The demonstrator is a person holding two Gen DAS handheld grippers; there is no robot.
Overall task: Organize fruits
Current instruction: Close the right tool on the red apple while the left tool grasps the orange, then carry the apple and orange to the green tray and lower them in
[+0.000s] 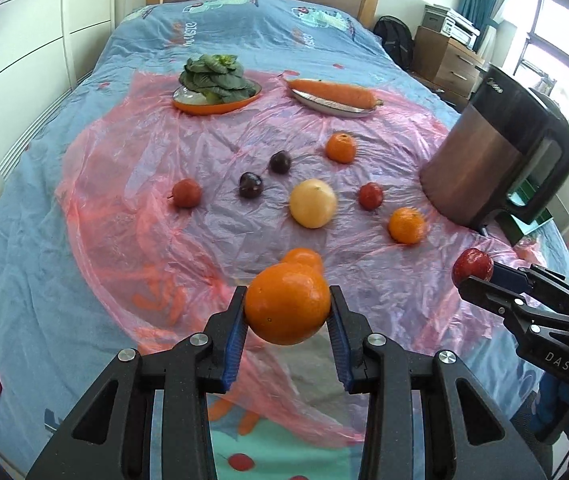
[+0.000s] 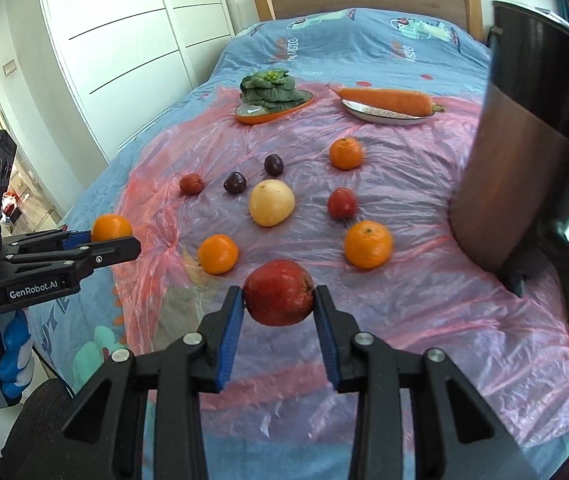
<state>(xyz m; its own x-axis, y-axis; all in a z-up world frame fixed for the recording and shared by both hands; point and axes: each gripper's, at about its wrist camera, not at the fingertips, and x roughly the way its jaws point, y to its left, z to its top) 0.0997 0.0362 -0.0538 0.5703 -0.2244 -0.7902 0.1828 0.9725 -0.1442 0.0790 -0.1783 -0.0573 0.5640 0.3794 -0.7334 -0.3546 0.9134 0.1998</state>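
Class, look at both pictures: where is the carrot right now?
The carrot lies across a silver plate at the far end of the pink plastic sheet, right of the plate of leafy greens, in both views.

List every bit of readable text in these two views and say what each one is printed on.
"GenRobot.AI": white lettering on the side of the left claw, seen from the right wrist view.
"DAS": white letters on the body of the right claw, seen from the left wrist view.
Orange lettering on the blue bedsheet: distorted, not reliably readable.
Script logo on the dark appliance: too blurred to read.
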